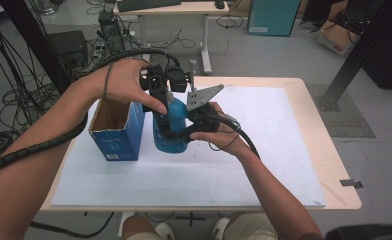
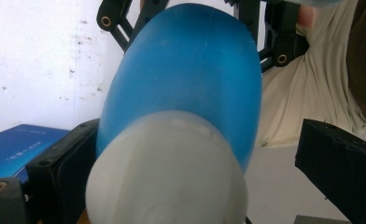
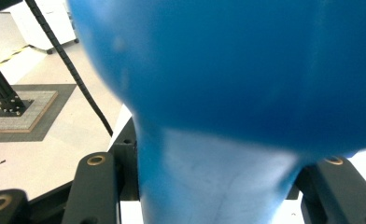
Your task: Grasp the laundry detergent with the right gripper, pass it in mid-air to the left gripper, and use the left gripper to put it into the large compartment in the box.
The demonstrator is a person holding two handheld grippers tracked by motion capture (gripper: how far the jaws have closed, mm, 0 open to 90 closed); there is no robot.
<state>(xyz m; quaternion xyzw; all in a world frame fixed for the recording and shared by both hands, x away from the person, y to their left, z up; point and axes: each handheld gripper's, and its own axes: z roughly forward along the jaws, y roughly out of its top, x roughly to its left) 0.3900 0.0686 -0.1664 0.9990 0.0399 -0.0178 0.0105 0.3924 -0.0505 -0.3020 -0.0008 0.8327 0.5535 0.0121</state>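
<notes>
Pale cap end of blue bottle toward left gripper, fingers wide; right gripper clamping its neck beside open box.

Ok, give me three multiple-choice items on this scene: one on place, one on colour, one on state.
1. The box stands where, seen from the high view?
A. left of the bottle
B. right of the bottle
C. on the floor

2. The bottle is
A. red
B. blue
C. green

3. The box top is
A. taped shut
B. open
C. lidded

A: in the high view it sits left of the bottle on the table.
B: its body is blue in all views.
B: its brown inside shows.
</notes>
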